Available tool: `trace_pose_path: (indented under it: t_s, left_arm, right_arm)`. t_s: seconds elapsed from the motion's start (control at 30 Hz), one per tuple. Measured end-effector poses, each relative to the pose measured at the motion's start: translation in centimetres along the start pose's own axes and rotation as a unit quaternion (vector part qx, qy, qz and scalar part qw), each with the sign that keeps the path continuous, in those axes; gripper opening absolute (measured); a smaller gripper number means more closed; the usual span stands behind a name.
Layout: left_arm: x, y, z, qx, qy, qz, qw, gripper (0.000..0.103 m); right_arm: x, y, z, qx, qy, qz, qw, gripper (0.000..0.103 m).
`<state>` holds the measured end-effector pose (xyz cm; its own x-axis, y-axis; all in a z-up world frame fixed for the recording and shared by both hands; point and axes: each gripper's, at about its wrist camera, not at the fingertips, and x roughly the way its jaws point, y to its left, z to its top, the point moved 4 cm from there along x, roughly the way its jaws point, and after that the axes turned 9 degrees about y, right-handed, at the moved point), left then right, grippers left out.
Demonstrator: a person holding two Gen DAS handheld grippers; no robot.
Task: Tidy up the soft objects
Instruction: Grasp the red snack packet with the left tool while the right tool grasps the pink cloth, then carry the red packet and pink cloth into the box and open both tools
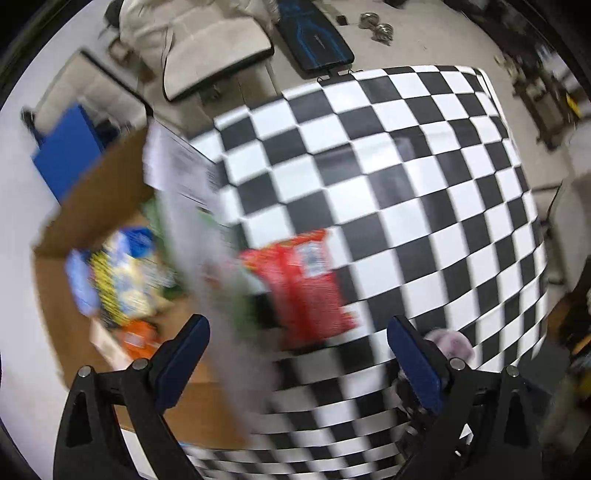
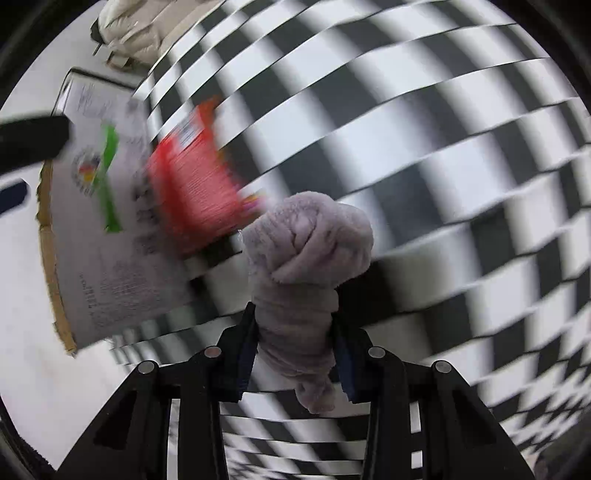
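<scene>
My right gripper is shut on a rolled lilac fleece cloth and holds it above the checkered tablecloth. The cloth's tip also shows in the left wrist view, beside my right finger. My left gripper is open and empty, above the table's left edge. A red snack bag lies on the cloth next to a cardboard box; it also shows in the right wrist view. The box holds several blurred packets.
A beige cushioned chair and a black-and-blue case are on the floor beyond the table. A blue bin is far left. Clutter lines the right wall.
</scene>
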<state>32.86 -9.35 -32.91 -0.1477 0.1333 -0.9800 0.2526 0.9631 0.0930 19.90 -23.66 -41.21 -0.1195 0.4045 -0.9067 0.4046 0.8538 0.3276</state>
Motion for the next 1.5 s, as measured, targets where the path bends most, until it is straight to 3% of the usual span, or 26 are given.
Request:
trace_pose_path:
  t_s: [0.13,0.27,0.4,0.53,0.6,0.77,0.83,0.9,1.0,1.17,1.4,1.5]
  left_arm:
    - [2.8,-2.0,-0.2,-0.055,0.003,-0.023,0.9982,0.099]
    - [5.5,-2.4,-0.1,-0.087,0.003,0.008,0.9962,0.099]
    - [7.5,-3.1,0.7,-0.086,0.008,0.048,0.9951,0.099]
    - [9.1,-3.6,1.0,-0.083,0.028,0.072,0.9936,0.102]
    - [9.2,-3.6,1.1,-0.094,0.027,0.06,0.9934,0.101]
    - [10.0,-3.1,1.2,-0.126,0.028,-0.027,0.9912,0.096]
    - [9.9,-3.3,1.2,-0.122,0.022,-0.036,0.9916,0.086]
    - [9.3,-3.7,1.3,-0.113,0.01,-0.04,0.9927,0.065]
    - [9.1,-4.5,1.6,-0.091,0.01,-0.039,0.995,0.057]
    - [9.1,-5.4,0.0,-0.065,0.018,-0.064,0.9957,0.05]
    - [10.7,-7.9,-6.2,-0.014,0.044,-0.092,0.9947,0.05]
    - [11.5,-8.5,-6.9,0.0,0.049,-0.081,0.9955,0.055]
  right_arm:
    - [-3.5,-6.5,-0.7,0.035,-0.023,-0.023,0.999,0.04]
    - [-5.6,-10.9,-1.4,0.053,-0.036,-0.044,0.997,0.04]
    - [-6.3,-12.8,-1.7,0.052,-0.037,-0.056,0.996,0.04]
    - [-5.4,-12.2,-1.4,0.037,-0.029,-0.066,0.997,0.04]
    - [-5.3,-12.2,-1.3,0.03,-0.025,-0.066,0.997,0.04]
    - [-5.2,-10.8,-0.9,0.009,-0.024,-0.07,0.997,0.04]
    - [-5.1,-10.7,-0.7,0.009,-0.024,-0.07,0.997,0.04]
    - [-5.0,-10.6,-0.6,0.01,-0.023,-0.07,0.997,0.04]
    - [-5.1,-11.2,0.1,0.011,-0.019,-0.07,0.997,0.04]
    - [-4.6,-11.5,1.4,0.007,-0.006,-0.091,0.996,0.04]
    - [-3.7,-12.2,1.5,-0.018,0.019,-0.104,0.994,0.04]
    - [-3.6,-12.0,1.4,-0.035,0.026,-0.117,0.992,0.04]
